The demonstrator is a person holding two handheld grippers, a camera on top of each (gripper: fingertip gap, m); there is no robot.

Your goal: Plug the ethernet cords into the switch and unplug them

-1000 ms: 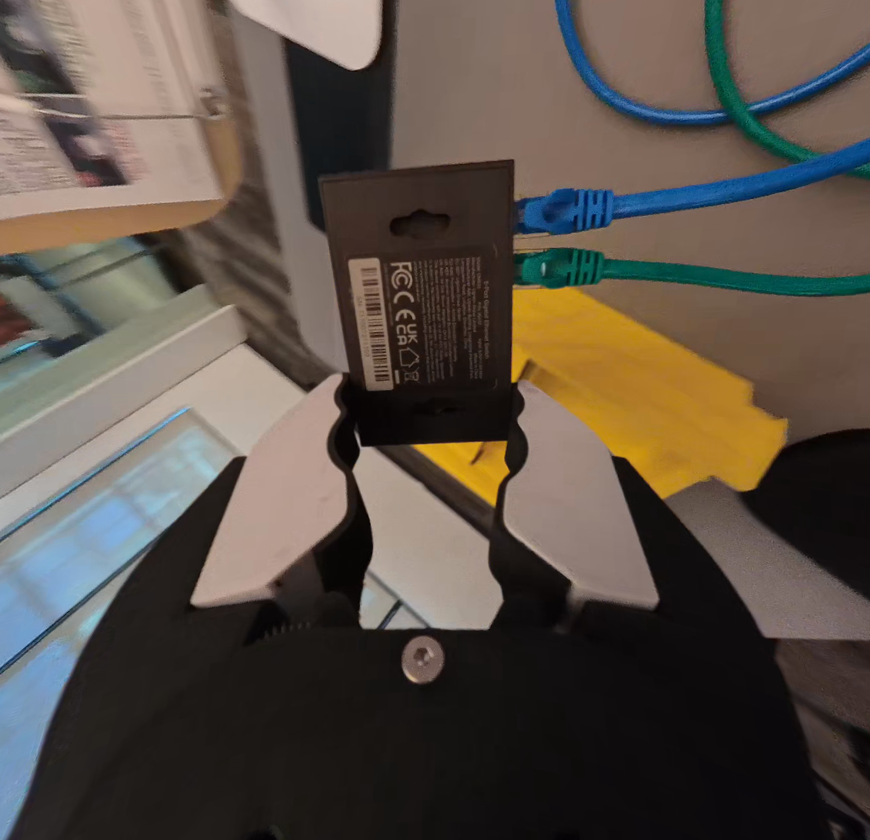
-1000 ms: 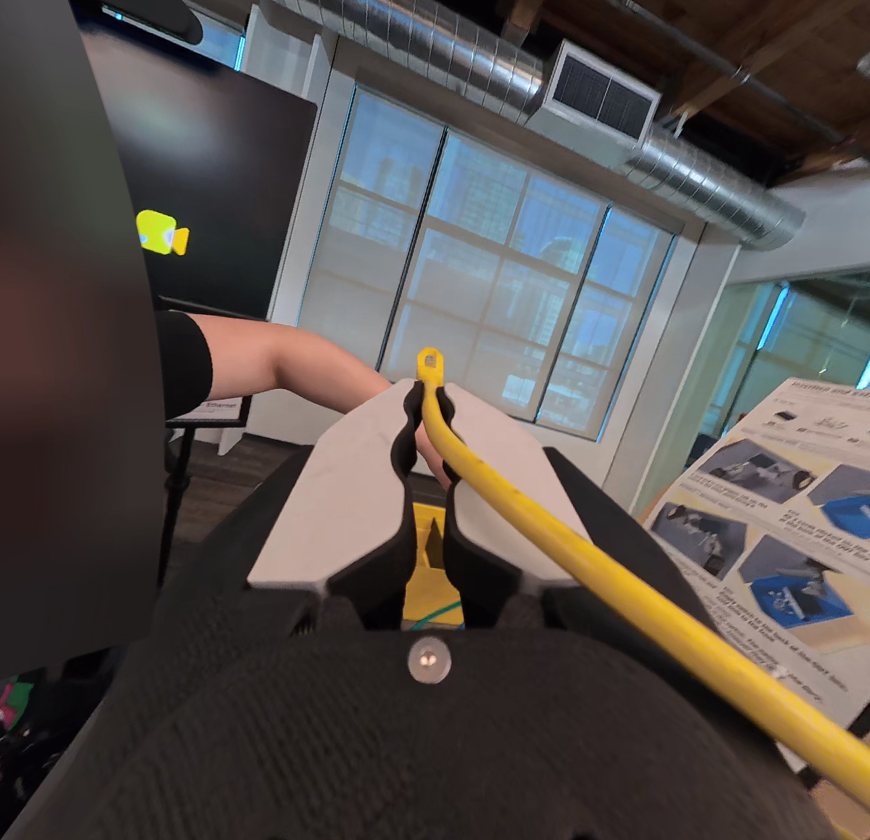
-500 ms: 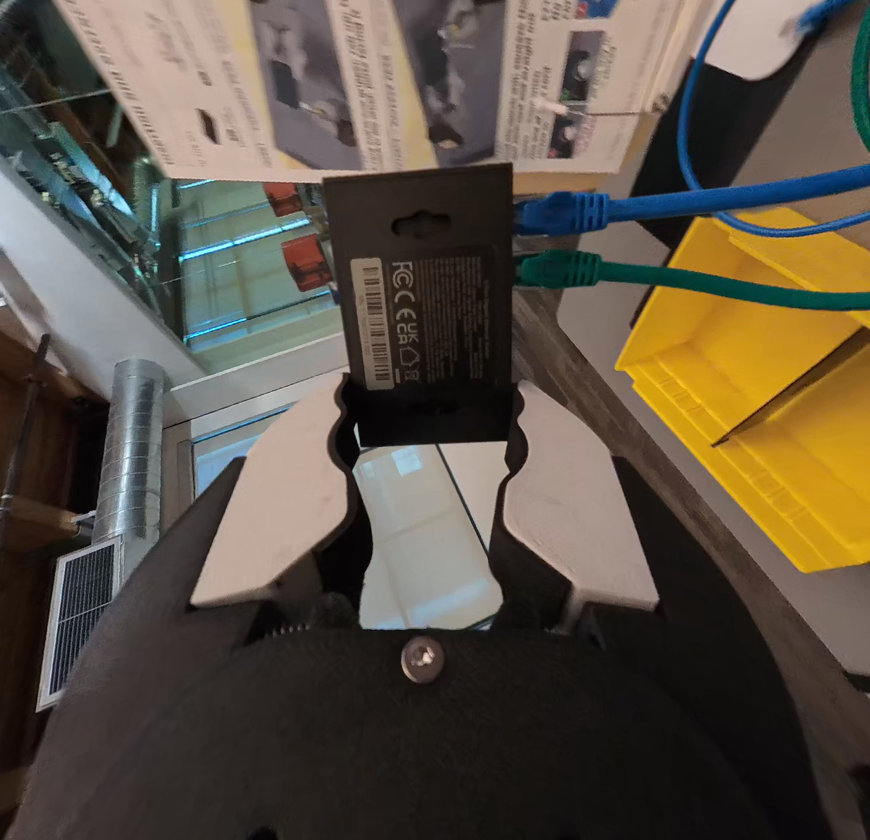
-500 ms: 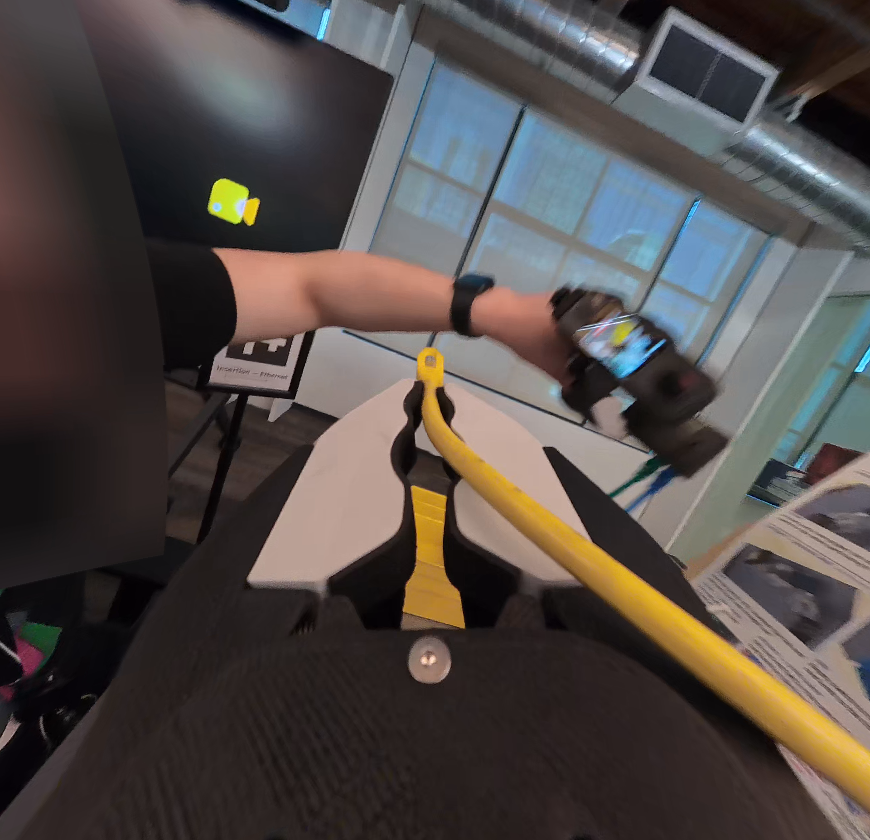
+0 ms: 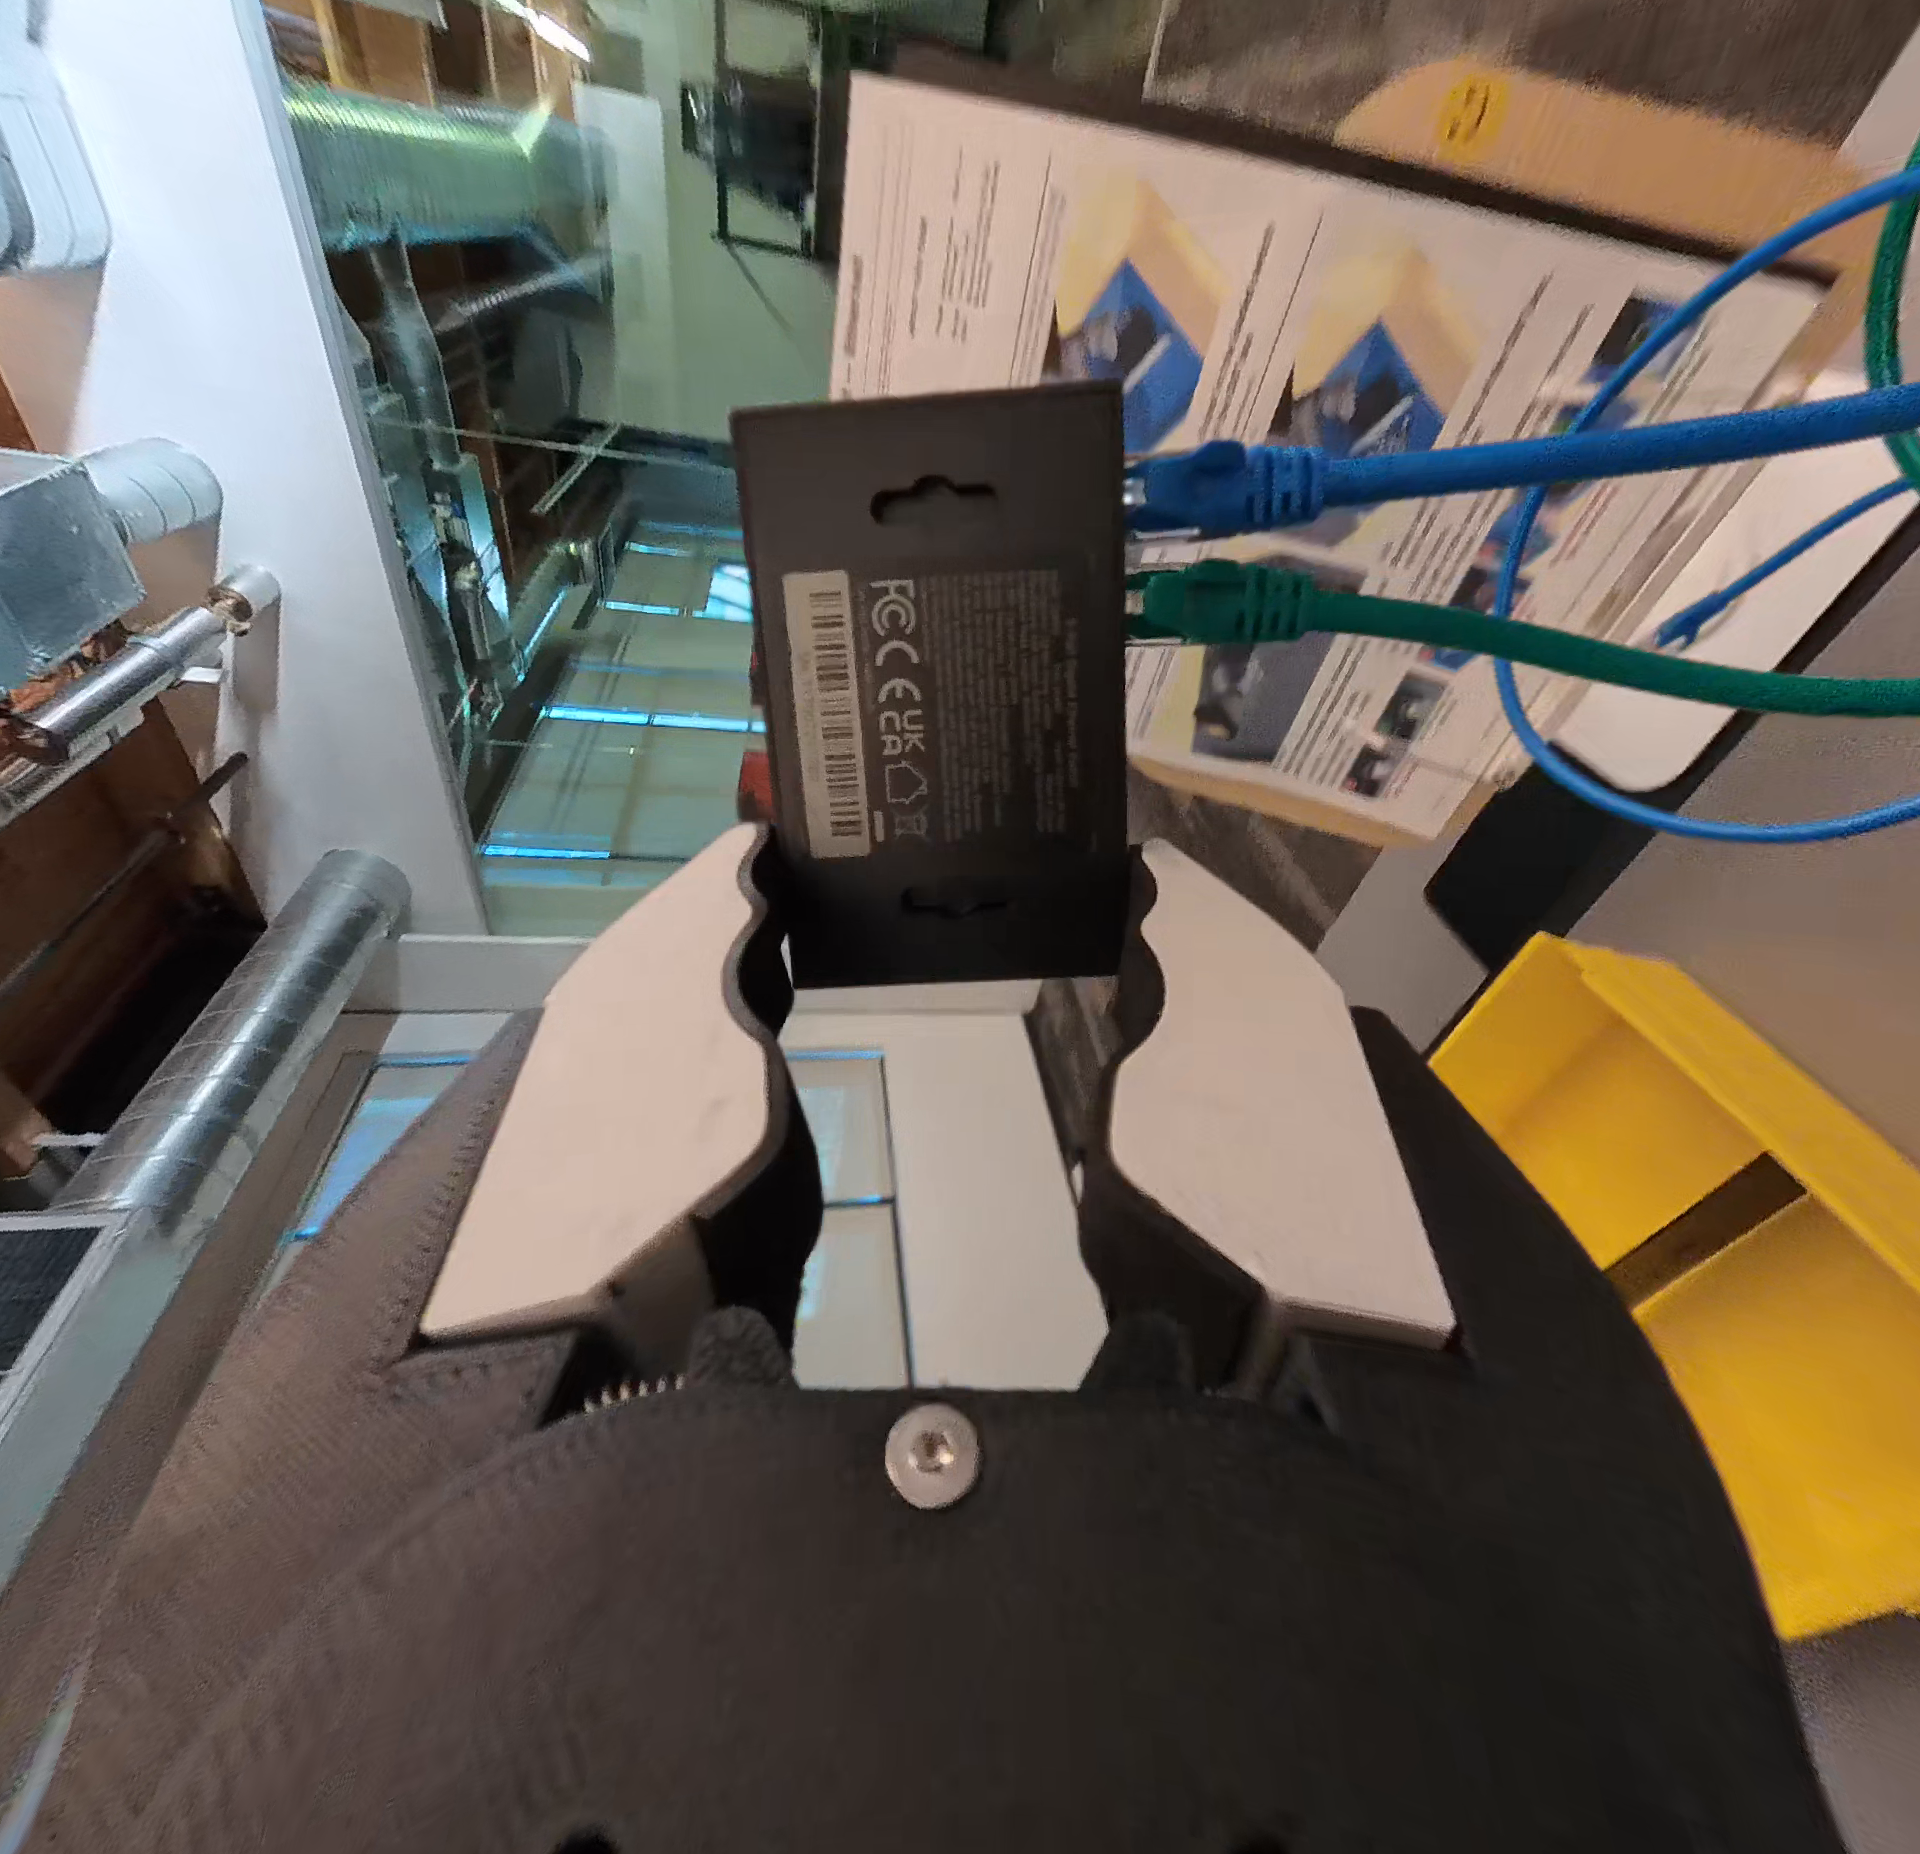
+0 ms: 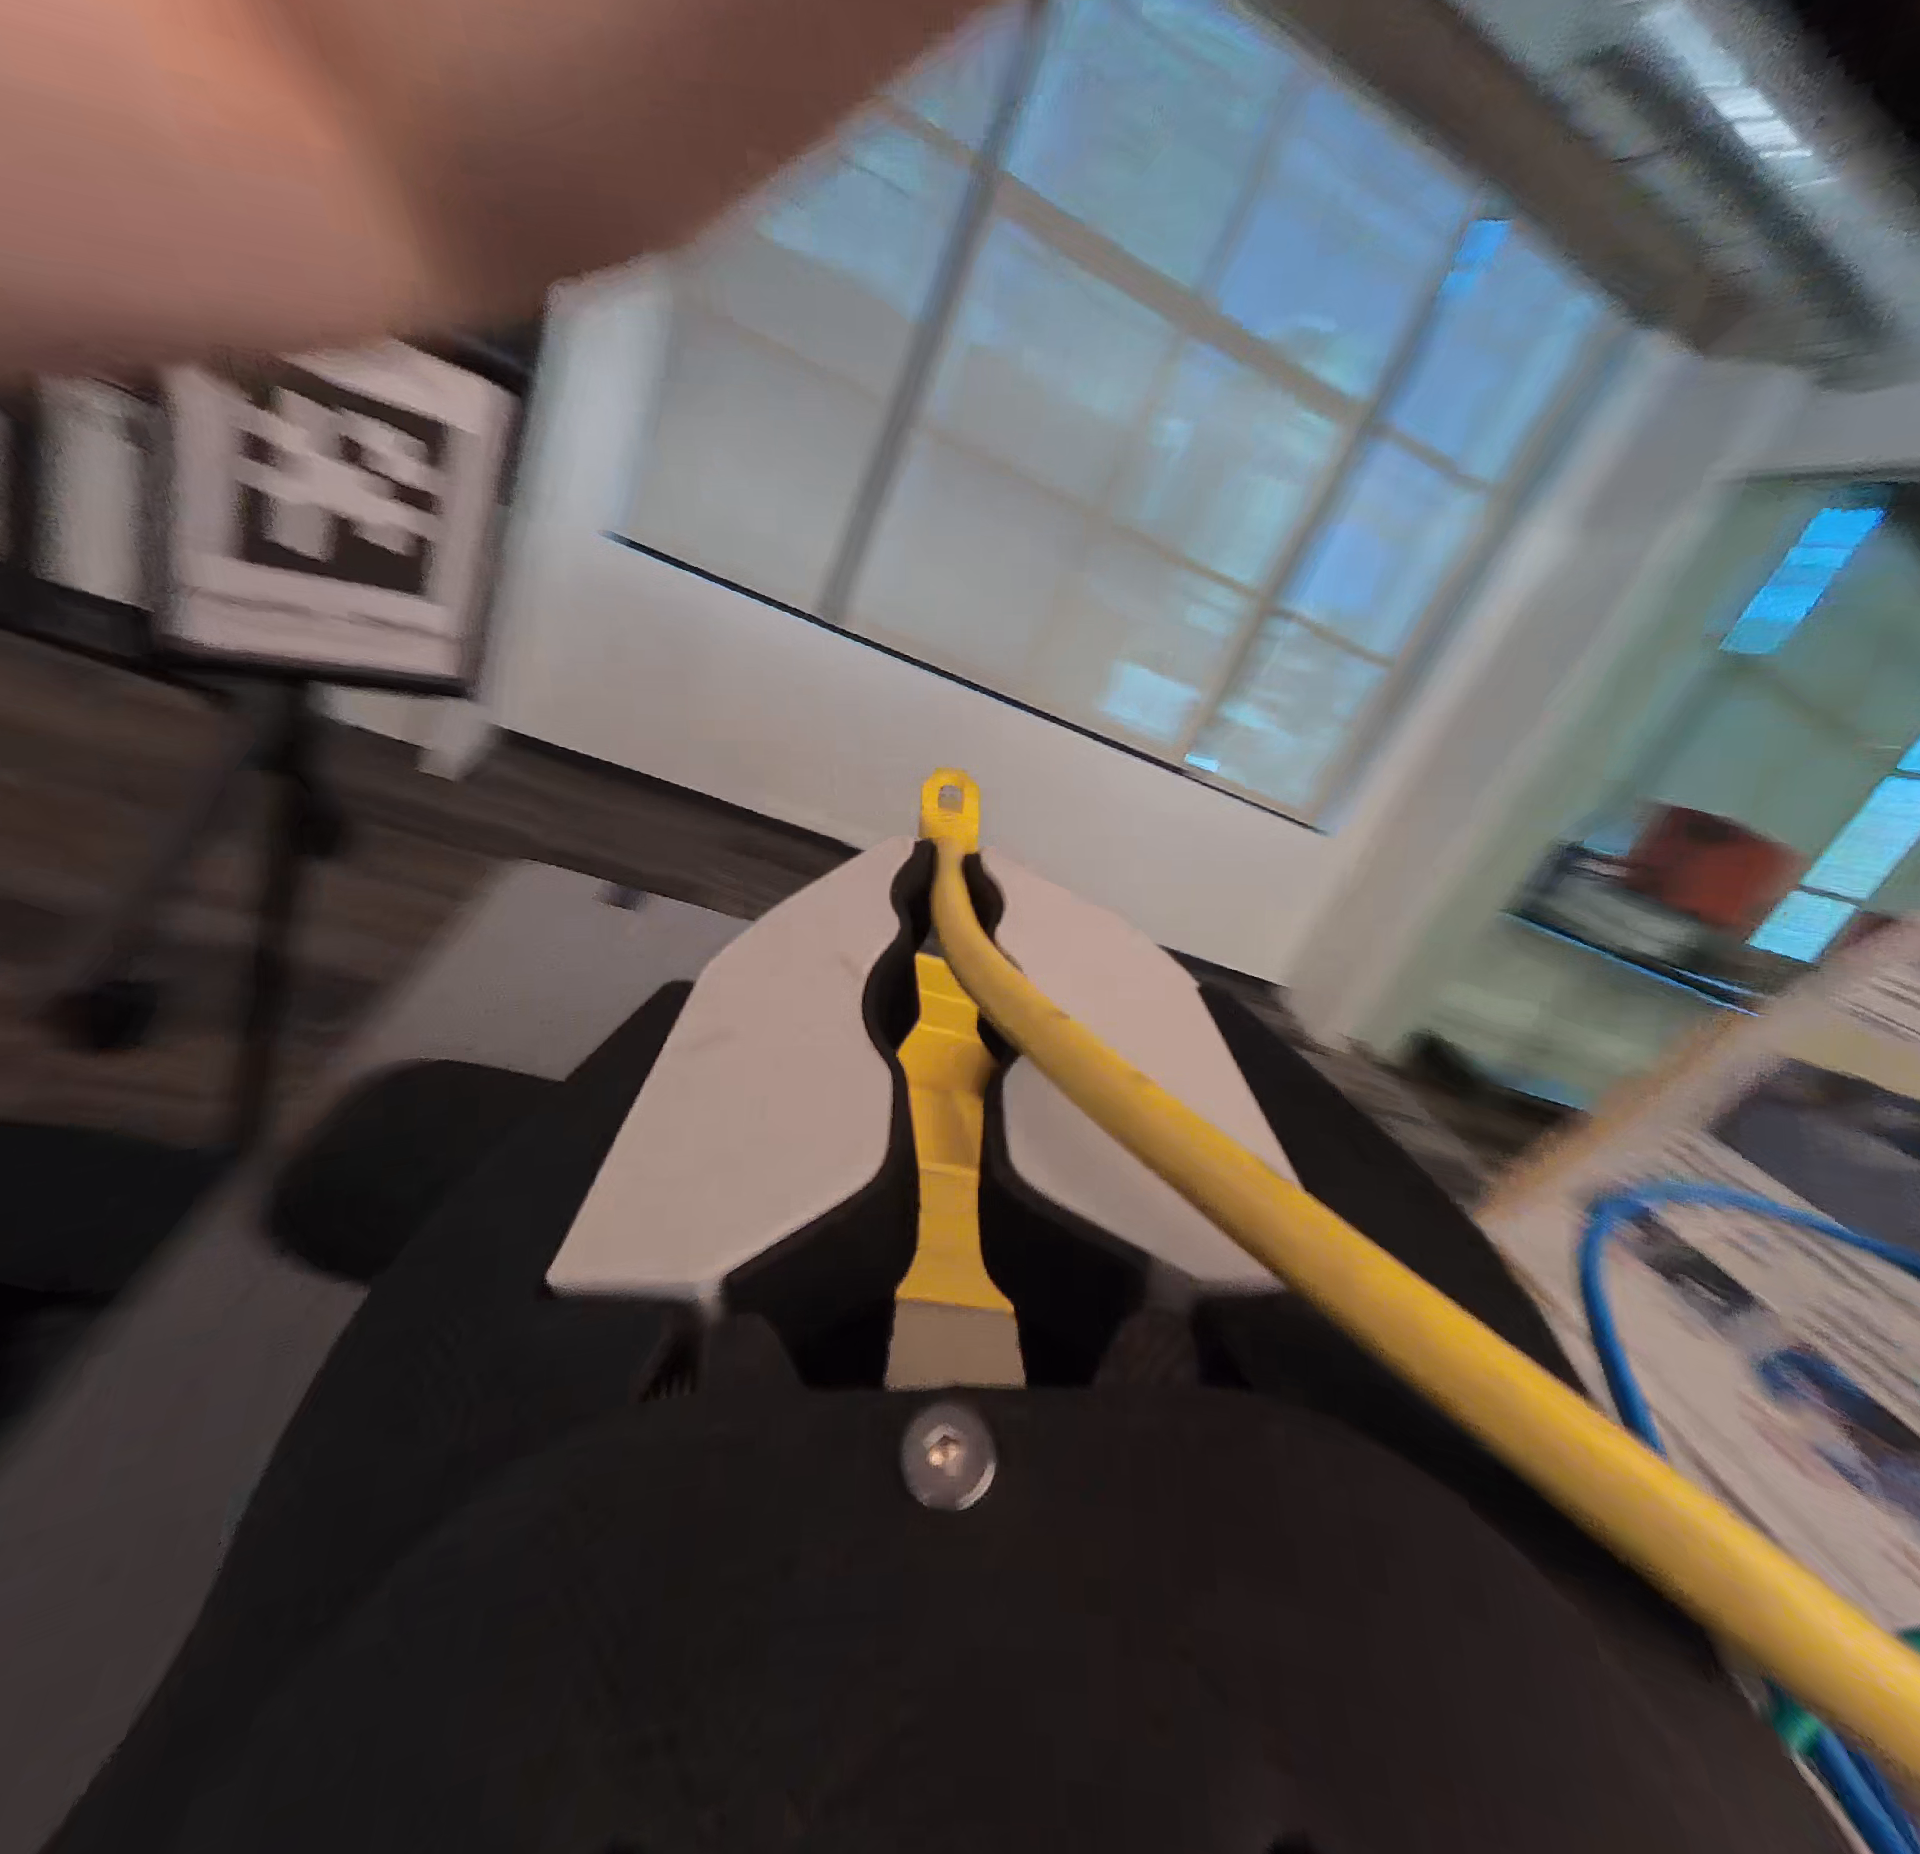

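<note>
Clamping the black switch (image 5: 935, 682) by its lower end between the left gripper (image 5: 943, 905) fingers, leaving the port side, to the right of the fingertips, exposed, with blue cord (image 5: 1455, 474) and green cord (image 5: 1455, 630) seated there. Pinching the yellow cord (image 6: 1351, 1274) just behind its plug in the clenched right gripper (image 6: 948, 864), plug tip poking forward beyond the fingertips, probably for insertion next.

A grey table (image 5: 1766, 931) carries a yellow bin (image 5: 1621, 1181).
</note>
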